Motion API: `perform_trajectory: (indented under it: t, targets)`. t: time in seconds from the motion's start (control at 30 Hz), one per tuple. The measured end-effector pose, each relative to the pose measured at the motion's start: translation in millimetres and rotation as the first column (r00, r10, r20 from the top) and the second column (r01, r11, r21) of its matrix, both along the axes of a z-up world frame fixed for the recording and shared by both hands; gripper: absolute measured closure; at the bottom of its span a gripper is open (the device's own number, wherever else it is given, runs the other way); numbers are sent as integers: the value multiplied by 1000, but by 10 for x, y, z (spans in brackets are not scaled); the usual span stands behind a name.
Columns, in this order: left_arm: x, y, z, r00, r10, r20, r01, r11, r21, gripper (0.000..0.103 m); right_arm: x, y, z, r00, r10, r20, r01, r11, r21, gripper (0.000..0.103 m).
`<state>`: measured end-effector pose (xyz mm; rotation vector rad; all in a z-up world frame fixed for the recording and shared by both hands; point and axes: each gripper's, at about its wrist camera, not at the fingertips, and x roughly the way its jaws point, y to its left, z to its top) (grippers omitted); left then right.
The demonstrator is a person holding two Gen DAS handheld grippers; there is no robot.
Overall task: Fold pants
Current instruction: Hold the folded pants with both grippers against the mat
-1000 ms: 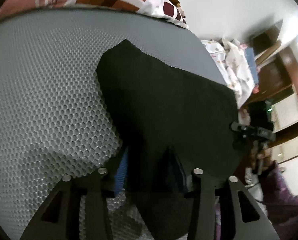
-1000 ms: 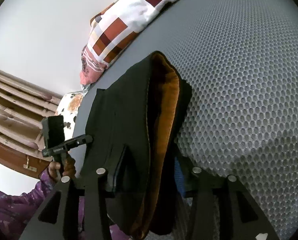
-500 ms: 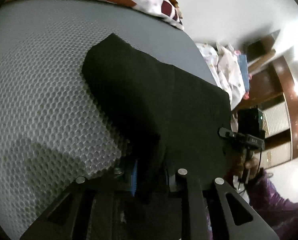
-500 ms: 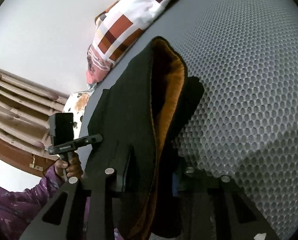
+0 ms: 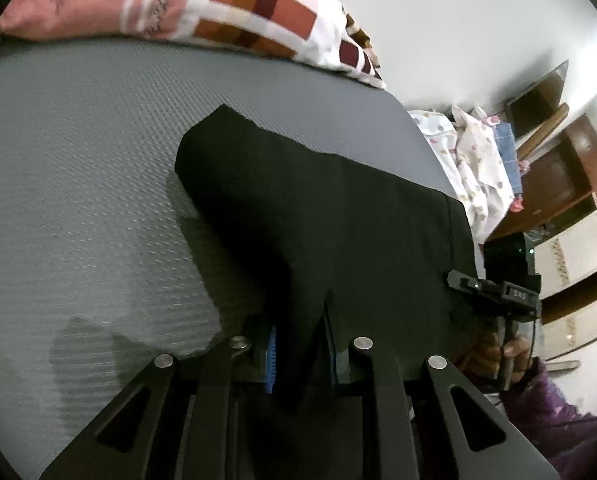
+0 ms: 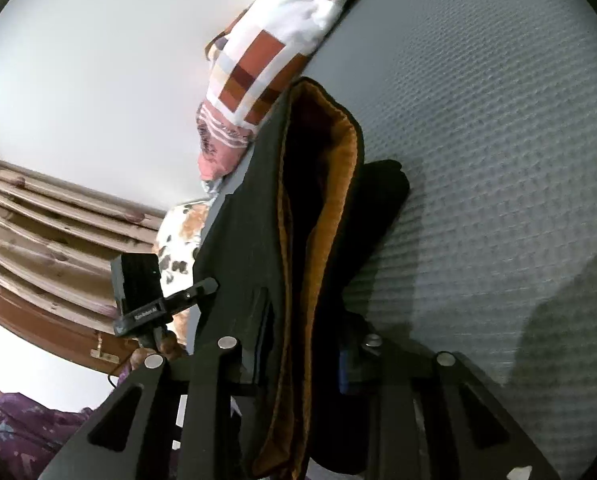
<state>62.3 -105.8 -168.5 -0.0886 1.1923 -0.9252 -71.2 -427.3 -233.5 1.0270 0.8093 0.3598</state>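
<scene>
The black pants (image 5: 318, 208) hang lifted above the grey honeycomb mattress (image 5: 78, 200). My left gripper (image 5: 300, 344) is shut on one edge of the fabric. In the right wrist view the pants (image 6: 242, 264) show an orange-brown lining (image 6: 334, 196) inside the opened layers. My right gripper (image 6: 302, 356) is shut on the near edge there. Each gripper shows in the other's view, held in a hand: the right one (image 5: 494, 292) and the left one (image 6: 158, 304).
A patchwork pillow (image 5: 238, 12) lies at the far end of the mattress; it also shows in the right wrist view (image 6: 266, 60). Patterned bedding (image 5: 474, 152) sits off the mattress's right edge, with wooden furniture (image 5: 558, 184) behind. Wooden slats (image 6: 38, 232) stand left.
Both grippers stay shut on the pants. The pants have shifted slightly over the mattress, and the orange-lined fold has risen and opened a little in the right wrist view.
</scene>
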Motion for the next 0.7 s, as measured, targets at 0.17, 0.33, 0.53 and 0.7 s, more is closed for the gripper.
perform_trajectory:
  t: [0.17,0.33,0.53,0.7]
  targets:
    - [15,182,169,996,33,78,-35,999,31,85,251,207,59,999,29,17,-30,999,13,79]
    - [60,389,262,989,54,141,-62,997,52,86,508,394,151,998,61,30,-61,998,3,79]
    - [169,585,323,977,58,205,-76,994,81,86,747,572,266,994,97,43,-96,995,-21,79]
    - [287,722,377,966,73,249,-99,991,93,87,958,731,317,990,130,46,-129,991,-37,79]
